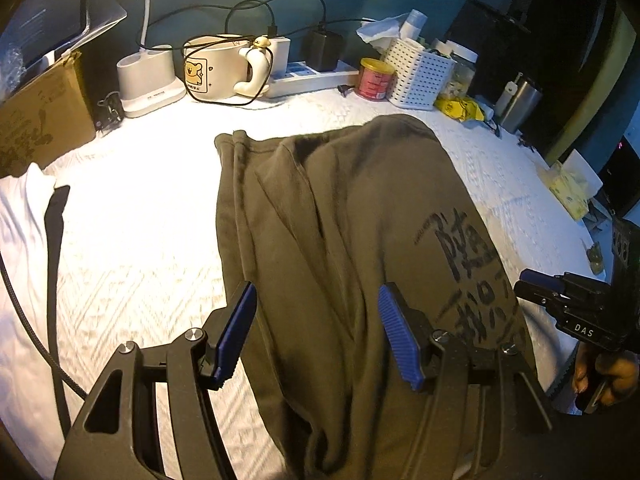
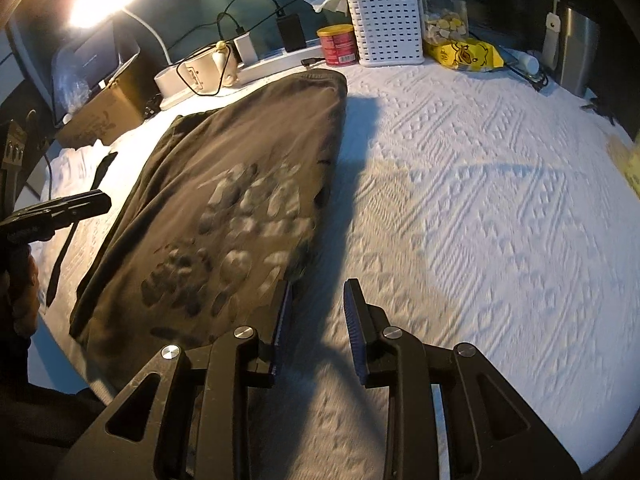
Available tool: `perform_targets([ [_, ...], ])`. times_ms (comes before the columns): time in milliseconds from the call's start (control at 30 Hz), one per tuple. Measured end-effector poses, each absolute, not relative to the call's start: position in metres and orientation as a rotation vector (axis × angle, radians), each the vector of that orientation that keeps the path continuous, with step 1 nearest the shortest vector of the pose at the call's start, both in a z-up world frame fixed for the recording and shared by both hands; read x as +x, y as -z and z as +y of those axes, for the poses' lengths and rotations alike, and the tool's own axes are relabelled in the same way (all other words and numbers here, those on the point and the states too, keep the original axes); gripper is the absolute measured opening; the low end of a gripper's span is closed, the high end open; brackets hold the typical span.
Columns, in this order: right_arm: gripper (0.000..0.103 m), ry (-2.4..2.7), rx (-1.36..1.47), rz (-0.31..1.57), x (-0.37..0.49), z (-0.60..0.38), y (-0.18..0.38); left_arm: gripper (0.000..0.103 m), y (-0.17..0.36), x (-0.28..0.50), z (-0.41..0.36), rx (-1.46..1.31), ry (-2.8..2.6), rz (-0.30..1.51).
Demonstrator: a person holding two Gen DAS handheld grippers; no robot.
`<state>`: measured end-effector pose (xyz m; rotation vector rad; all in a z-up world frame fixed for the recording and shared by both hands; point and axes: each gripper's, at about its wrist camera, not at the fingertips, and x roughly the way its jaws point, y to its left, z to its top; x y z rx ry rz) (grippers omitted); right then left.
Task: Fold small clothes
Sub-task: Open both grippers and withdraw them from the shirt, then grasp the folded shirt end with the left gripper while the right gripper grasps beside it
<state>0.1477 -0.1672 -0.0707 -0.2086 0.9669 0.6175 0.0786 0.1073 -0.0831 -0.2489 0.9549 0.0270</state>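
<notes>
Ahead of the left gripper [image 1: 316,332], a white perforated basket [image 1: 418,74] is seen stuffed with tissue and a bottle; beside it a red tin [image 1: 375,79] is shut, its contents hidden. A clear jar [image 2: 442,12] of pale pieces is seen far ahead of the right gripper [image 2: 318,320]. A koala mug [image 1: 214,70] is draped with a black cable. A white textured cloth [image 2: 480,200] is spread over the surface, backed by a teal wall, with a lamp glaring at far left. The olive-brown garment [image 1: 340,220] is laid lengthwise, partly folded, running between the left gripper's spread jaws. The right gripper's jaws are parted, nothing held, just right of the garment's near corner.
</notes>
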Motion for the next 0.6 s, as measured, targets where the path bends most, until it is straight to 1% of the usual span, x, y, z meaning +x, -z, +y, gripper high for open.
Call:
perform_targets([
  [33,0.035,-0.617,-0.211,0.965,0.151,-0.166,0.071,0.063,0.083,0.082,0.109,-0.249,-0.029,0.955],
  [67,0.054,-0.616,-0.212,0.963,0.156,-0.165,0.071,0.063,0.083,0.085,0.112,-0.250,-0.030,0.954],
  [133,0.075,-0.613,-0.207,0.959,0.162,-0.164,0.070,0.063,0.082,0.092,0.116,-0.248,-0.029,0.945],
  [600,0.075,-0.567,-0.223,0.957,0.212,-0.151,0.070,0.063,0.087,0.142,0.144,-0.247,-0.036,0.926],
])
